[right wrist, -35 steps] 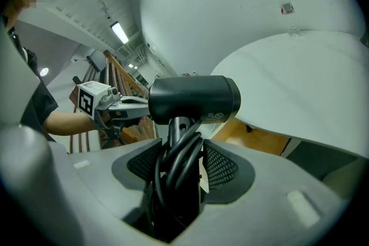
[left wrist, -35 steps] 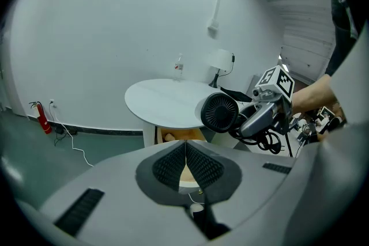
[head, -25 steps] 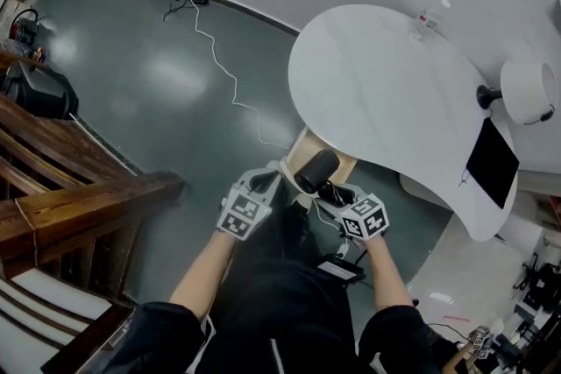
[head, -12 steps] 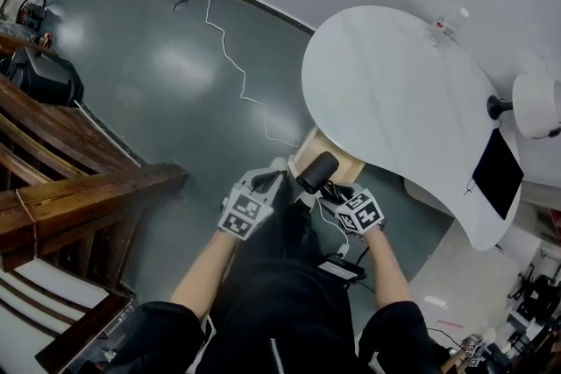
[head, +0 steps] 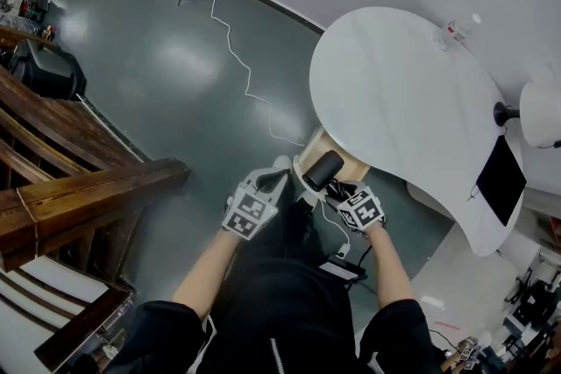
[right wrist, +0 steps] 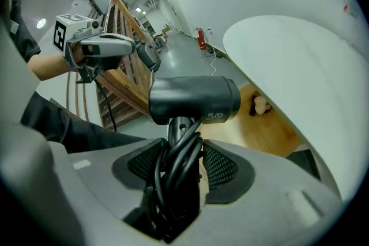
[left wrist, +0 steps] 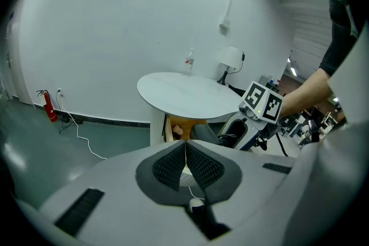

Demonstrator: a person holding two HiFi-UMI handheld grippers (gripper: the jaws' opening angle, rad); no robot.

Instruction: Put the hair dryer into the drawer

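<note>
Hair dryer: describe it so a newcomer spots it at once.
Find the white rounded table; a wooden drawer stands open under its near edge. There the right gripper holds the hair dryer: a dark barrel, its cord bundled against the handle.

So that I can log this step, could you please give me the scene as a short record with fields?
right tongs: shut on the hair dryer handle, cord wound round it
left tongs: shut, holding nothing
drawer: wooden, open beneath the white table, a small pale object inside
task state: hair dryer held near the drawer, not yet set in
</note>
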